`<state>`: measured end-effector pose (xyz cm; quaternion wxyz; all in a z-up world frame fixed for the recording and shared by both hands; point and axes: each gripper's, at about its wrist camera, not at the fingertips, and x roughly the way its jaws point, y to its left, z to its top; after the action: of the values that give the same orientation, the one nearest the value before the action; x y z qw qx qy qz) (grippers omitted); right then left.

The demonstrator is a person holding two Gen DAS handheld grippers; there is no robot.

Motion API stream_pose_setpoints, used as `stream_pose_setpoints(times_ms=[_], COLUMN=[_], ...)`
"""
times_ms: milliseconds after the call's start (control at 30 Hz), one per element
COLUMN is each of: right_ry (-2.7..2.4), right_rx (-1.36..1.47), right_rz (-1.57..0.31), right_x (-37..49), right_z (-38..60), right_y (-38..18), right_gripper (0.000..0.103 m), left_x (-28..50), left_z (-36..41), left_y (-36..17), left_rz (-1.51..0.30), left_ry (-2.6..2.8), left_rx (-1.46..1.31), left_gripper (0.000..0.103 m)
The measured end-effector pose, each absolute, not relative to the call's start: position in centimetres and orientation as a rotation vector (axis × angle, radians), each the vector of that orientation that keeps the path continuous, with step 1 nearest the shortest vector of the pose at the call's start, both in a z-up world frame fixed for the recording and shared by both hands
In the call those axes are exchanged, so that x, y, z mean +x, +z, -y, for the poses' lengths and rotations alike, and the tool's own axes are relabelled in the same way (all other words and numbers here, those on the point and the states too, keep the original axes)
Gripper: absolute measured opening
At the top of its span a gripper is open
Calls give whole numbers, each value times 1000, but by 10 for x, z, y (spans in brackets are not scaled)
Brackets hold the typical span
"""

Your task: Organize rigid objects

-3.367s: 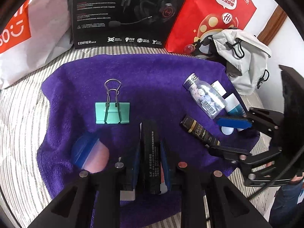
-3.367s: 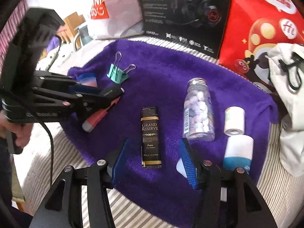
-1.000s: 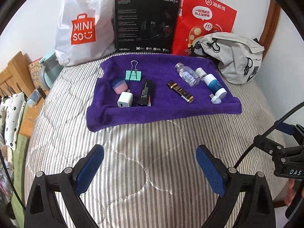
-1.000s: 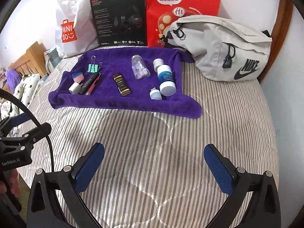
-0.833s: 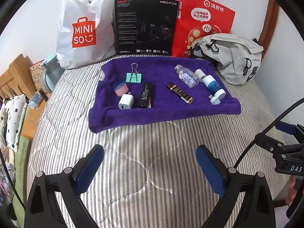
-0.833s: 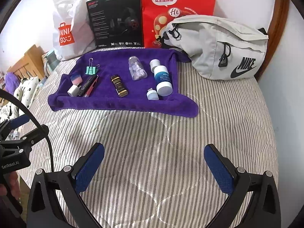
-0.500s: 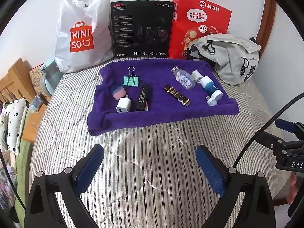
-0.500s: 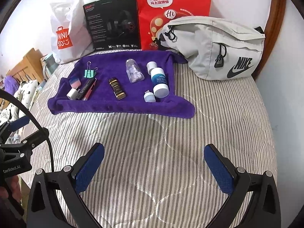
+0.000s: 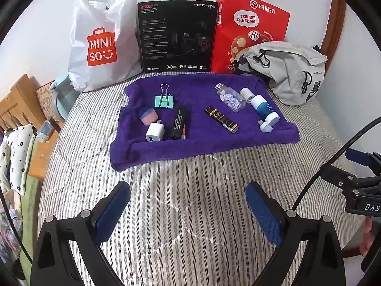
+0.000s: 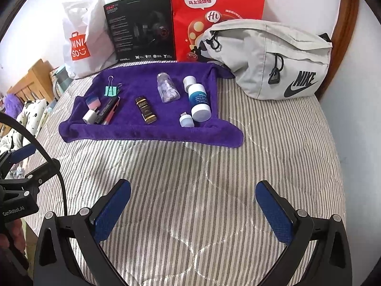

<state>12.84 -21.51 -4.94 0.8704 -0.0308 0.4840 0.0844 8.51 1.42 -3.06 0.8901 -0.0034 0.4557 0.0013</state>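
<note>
Purple towel (image 9: pixel 204 143) lies spread on a striped bed (image 9: pixel 185 214), with small items in a loose row on it. At the left end sit a mint clip (image 9: pixel 164 101), a pink-and-blue eraser (image 9: pixel 148 116) and a white charger (image 9: pixel 155 132), the charger just beside a black stick (image 9: pixel 178 122) that lies along a red pen (image 10: pixel 112 114). Near the middle lies a black-and-gold bar (image 9: pixel 221 119), apart from its neighbours. To the right lie a clear pill bottle (image 9: pixel 229 97), a small white roll (image 9: pixel 246 94), a blue-and-white bottle (image 9: pixel 264 108) on its side and a small white cap (image 9: pixel 265 126) just beside it.

Behind the towel, against the wall, stand a white bag (image 9: pixel 102 45), a black box (image 9: pixel 177 35) and a red bag (image 9: pixel 250 26). A grey pouch (image 10: pixel 273 57) rests at the towel's right corner.

Both grippers hover over bare bedding, well short of the towel. The left gripper (image 9: pixel 188 205) has its blue-padded fingers spread wide, holding nothing. The right gripper (image 10: pixel 193 205) is likewise spread wide and empty.
</note>
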Motion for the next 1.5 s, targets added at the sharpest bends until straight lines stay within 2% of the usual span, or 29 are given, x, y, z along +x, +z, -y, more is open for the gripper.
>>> stream_pose_setpoints(times_ms=[1500], right_ry=[194], right_rx=[-70], right_rz=[-1011], right_x=[124], right_z=[215], right_y=[-51], right_gripper=[103], left_x=[83], left_z=[-16], left_y=[-28], left_rz=[-948], left_ry=[23], left_rx=[-9], left_gripper=[98])
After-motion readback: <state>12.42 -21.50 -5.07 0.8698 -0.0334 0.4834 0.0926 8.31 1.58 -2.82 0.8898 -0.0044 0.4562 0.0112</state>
